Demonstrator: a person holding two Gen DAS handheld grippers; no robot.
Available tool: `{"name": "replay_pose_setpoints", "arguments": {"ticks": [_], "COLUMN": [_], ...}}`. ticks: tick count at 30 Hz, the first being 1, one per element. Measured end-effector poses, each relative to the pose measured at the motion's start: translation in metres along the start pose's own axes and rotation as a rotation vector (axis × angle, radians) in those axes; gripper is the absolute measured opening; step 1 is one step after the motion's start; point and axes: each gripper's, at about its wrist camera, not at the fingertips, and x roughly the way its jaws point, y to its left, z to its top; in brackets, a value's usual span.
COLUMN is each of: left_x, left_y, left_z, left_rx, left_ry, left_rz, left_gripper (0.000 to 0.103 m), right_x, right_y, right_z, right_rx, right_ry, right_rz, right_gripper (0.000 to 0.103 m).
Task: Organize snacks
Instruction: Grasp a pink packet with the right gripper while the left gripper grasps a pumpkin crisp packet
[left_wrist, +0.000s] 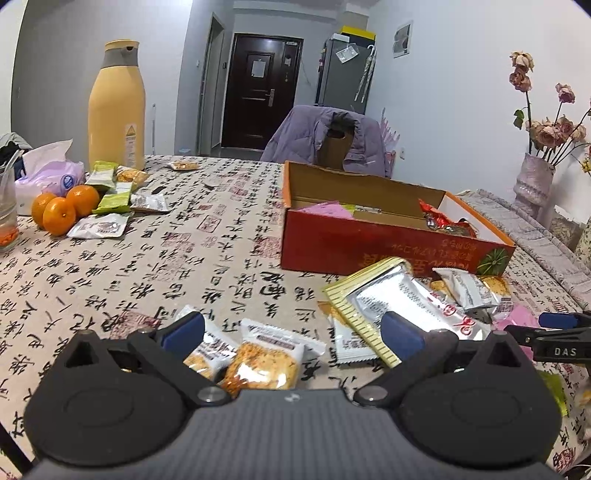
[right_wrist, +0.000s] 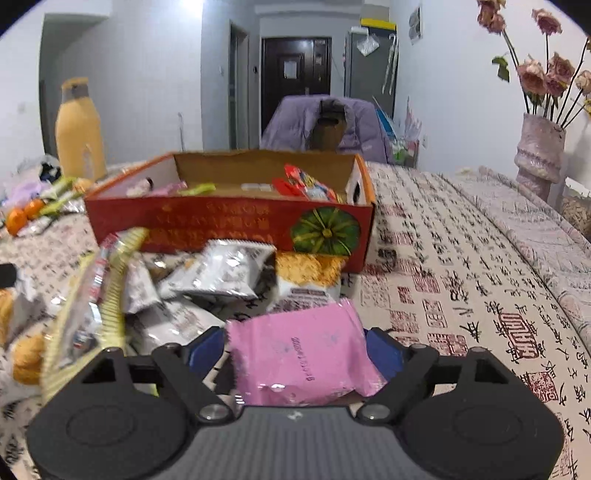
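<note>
Pink packet (right_wrist: 303, 354) between right tongs (right_wrist: 295, 354) — blue pads flanking, box (right_wrist: 229, 221) beyond

**Open cloth left and right, clutter in the middle**

We see bare tablecloth (left_wrist: 155, 258) between the far-left oranges (left_wrist: 59, 214) and the red box (left_wrist: 369, 240), and more to the right of the box (right_wrist: 229, 218). A heap of snack packets (right_wrist: 221, 273) blocks its near wall. The tall yellow bottle (left_wrist: 116, 107) and the vase (right_wrist: 539, 151) guard the far corners.
</note>
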Motion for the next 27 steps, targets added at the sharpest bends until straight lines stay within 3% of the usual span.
{"name": "replay_pose_setpoints", "arguments": {"ticks": [4,6,9,18,21,27], "left_x": [0.000,0.002,0.004,0.006,0.015,0.027], "left_y": [0.007,0.010,0.014,0.001,-0.003,-0.006], "left_z": [-0.002,-0.002,-0.002,-0.009,-0.012,-0.014], "left_rx": [-0.001,0.001,0.004,0.094,0.108,0.115], "left_ry": [0.016,0.029,0.047,0.065,0.086,0.110], "left_rz": [0.024,0.041,0.054,0.045,0.046,0.044], "left_gripper": [0.103,0.103,0.103,0.101,0.089,0.047], "right_x": [0.010,0.009,0.005,-0.025,-0.032,-0.037], "right_y": [-0.008,-0.010,-0.011,-0.016,-0.015,-0.015], "right_z": [-0.005,-0.005,-0.006,-0.009,-0.011,-0.015], "right_rx": [0.029,0.028,0.040,0.087,0.084,0.094], "right_ry": [0.033,0.029,0.008,-0.111,-0.126,-0.132], "right_rz": [0.027,0.023,0.017,-0.008,-0.006,-0.002], "right_gripper": [0.093,0.088,0.070,0.066,0.066,0.066]}}
